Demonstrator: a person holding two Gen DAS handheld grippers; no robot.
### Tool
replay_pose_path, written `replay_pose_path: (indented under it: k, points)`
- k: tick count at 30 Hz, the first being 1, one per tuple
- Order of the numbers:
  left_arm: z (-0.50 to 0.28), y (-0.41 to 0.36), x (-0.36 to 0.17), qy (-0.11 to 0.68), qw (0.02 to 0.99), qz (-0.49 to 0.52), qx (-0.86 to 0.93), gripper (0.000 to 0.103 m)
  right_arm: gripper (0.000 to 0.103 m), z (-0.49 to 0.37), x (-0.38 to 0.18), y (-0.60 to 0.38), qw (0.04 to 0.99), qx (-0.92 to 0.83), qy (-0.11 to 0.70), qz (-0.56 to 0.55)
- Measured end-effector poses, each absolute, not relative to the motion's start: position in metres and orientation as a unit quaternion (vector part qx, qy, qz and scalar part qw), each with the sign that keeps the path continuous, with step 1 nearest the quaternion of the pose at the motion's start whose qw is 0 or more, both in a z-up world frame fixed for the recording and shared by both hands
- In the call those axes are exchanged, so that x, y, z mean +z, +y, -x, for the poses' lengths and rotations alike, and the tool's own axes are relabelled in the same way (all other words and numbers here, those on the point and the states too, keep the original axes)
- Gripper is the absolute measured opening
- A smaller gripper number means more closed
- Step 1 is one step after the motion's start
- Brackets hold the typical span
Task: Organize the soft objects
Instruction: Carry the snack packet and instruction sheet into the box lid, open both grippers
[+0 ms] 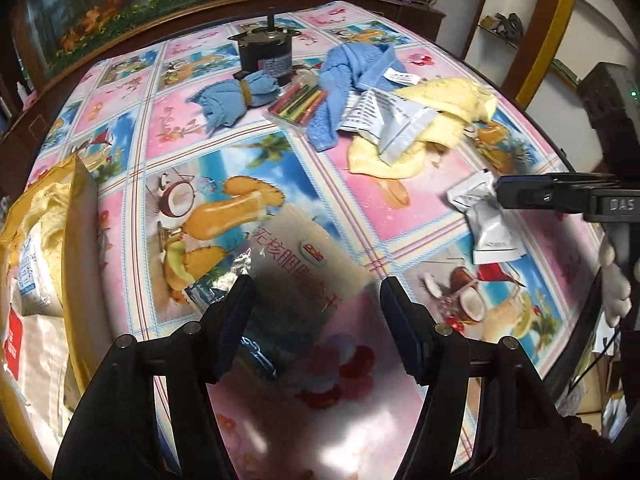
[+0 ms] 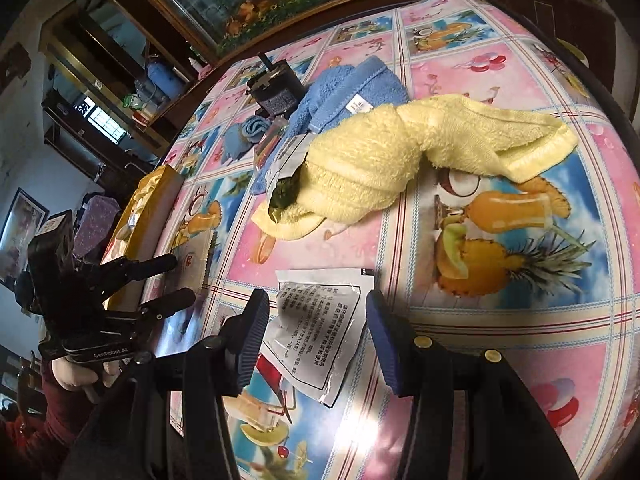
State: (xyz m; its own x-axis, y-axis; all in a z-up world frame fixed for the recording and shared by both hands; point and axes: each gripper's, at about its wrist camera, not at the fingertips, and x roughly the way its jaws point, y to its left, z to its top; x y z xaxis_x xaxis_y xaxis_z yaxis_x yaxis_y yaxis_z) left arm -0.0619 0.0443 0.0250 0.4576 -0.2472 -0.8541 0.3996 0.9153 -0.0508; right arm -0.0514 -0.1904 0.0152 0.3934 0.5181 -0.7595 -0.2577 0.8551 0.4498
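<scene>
My left gripper (image 1: 314, 292) hangs over a beige snack packet (image 1: 308, 256) that lies on the fruit-print tablecloth (image 1: 224, 152). The packet sits between the jaws, and the pads stand apart from its edges. My right gripper (image 2: 316, 300) is open around a flat silver packet (image 2: 316, 332) lying on the cloth; its tip (image 1: 500, 192) is at that silver packet (image 1: 488, 224) in the left wrist view. A yellow towel (image 2: 400, 152) and a blue towel (image 2: 352, 88) lie crumpled farther back. A rolled blue cloth (image 1: 240, 96) is bound with a band.
An open cardboard box (image 1: 76, 220) holding packets stands at the table's left edge. A black motor (image 1: 266, 50), a pack of crayons (image 1: 298, 102) and another silver packet (image 1: 384, 120) lie among the towels. A gloved hand (image 1: 612, 280) holds the right gripper. Shelves stand behind the table.
</scene>
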Motion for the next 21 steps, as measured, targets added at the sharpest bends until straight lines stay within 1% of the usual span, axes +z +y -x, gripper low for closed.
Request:
replay_pose_path:
  k: [4,6,10,11,13,14,15,17,21]
  points:
    - [0.064,0.05,0.039,0.459,0.866,-0.078,-0.184,0.065,0.052,0.057,0.014,-0.181,0.829,0.231,0.497,-0.113]
    - [0.057,0.054,0.04,0.46,0.866,-0.083,-0.176,0.065,0.052,0.059,0.014,-0.177,0.832,0.227,0.495,-0.102]
    - [0.04,0.055,0.026,0.484,0.854,-0.094,-0.164,0.065,0.06,0.063,0.015,-0.167,0.841,0.218,0.489,-0.076]
    - [0.038,0.055,0.024,0.484,0.855,-0.089,-0.164,0.071,0.061,0.063,0.015,-0.165,0.842,0.217,0.489,-0.073]
    - [0.037,0.052,0.021,0.496,0.848,-0.084,-0.165,0.072,0.061,0.064,0.015,-0.162,0.843,0.215,0.488,-0.068]
    - [0.038,0.051,0.02,0.503,0.845,-0.079,-0.164,0.076,0.062,0.064,0.015,-0.161,0.843,0.215,0.488,-0.065]
    - [0.039,0.05,0.019,0.512,0.84,-0.073,-0.166,0.078,0.062,0.063,0.015,-0.161,0.843,0.217,0.488,-0.063]
    - [0.043,0.046,0.015,0.529,0.827,-0.056,-0.181,0.078,0.062,0.062,0.014,-0.163,0.843,0.22,0.487,-0.066]
    - [0.06,0.039,0.022,0.52,0.83,-0.04,-0.2,0.078,0.062,0.061,0.014,-0.167,0.844,0.221,0.483,-0.077]
